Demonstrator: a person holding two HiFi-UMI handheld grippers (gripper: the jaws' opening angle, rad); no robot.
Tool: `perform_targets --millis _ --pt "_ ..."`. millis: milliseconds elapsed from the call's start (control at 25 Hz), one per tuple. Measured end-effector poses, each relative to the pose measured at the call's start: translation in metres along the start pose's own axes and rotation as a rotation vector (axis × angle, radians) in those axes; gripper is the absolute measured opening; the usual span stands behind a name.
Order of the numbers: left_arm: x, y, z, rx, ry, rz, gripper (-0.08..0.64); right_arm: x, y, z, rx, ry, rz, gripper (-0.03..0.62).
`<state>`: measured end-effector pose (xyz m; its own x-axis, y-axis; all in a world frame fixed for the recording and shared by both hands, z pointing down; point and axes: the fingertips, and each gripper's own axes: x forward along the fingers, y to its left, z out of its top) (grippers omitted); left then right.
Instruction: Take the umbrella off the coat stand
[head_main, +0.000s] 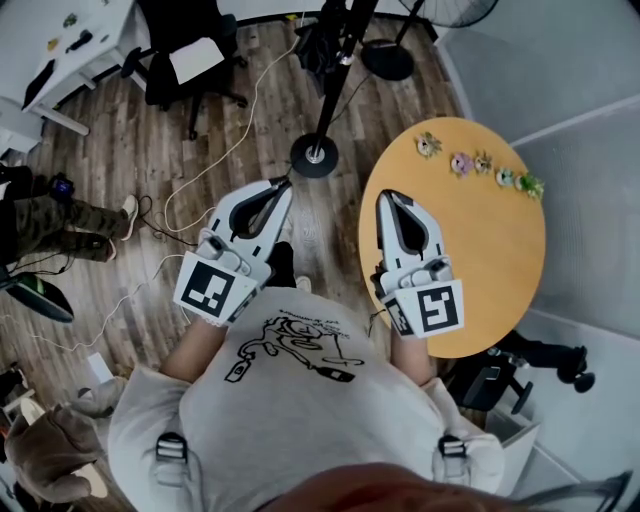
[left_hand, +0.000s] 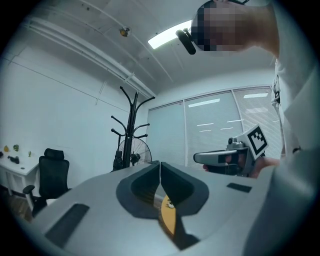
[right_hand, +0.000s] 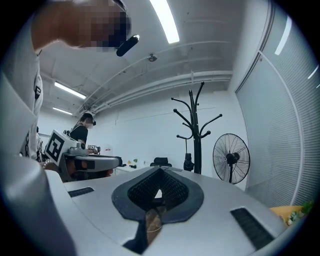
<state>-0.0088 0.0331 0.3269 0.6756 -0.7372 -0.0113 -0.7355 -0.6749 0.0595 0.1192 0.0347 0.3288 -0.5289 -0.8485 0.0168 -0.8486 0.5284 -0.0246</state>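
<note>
The black coat stand (head_main: 333, 88) rises from its round base on the wood floor ahead of me. It also shows in the left gripper view (left_hand: 131, 125) and the right gripper view (right_hand: 195, 130). A small dark folded umbrella (right_hand: 188, 162) hangs low on the pole, also visible as a dark bundle (left_hand: 118, 161). My left gripper (head_main: 287, 183) and right gripper (head_main: 386, 195) are held level side by side, pointing toward the stand and well short of it. Both have their jaws together with nothing between them, seen at the left gripper (left_hand: 160, 164) and right gripper (right_hand: 160, 170).
A round orange table (head_main: 480, 270) with small toys (head_main: 480, 165) stands at my right. A pedestal fan (right_hand: 231, 157) is beside the stand. A black office chair (head_main: 190, 60), a white desk (head_main: 60, 50) and floor cables (head_main: 215, 170) lie left. Another person (right_hand: 82, 131) stands far off.
</note>
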Motion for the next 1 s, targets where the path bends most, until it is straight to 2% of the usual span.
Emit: perform_targets --millis 640,1000 --pt "0.048 0.072 0.011 0.003 -0.019 -0.011 0.012 0.083 -0.023 0.008 -0.007 0.004 -0.001 0.015" --pt "0.078 0.127 0.006 -0.040 0.013 -0.029 0.012 0.145 -0.036 0.008 -0.004 0.028 -0.015 0.015"
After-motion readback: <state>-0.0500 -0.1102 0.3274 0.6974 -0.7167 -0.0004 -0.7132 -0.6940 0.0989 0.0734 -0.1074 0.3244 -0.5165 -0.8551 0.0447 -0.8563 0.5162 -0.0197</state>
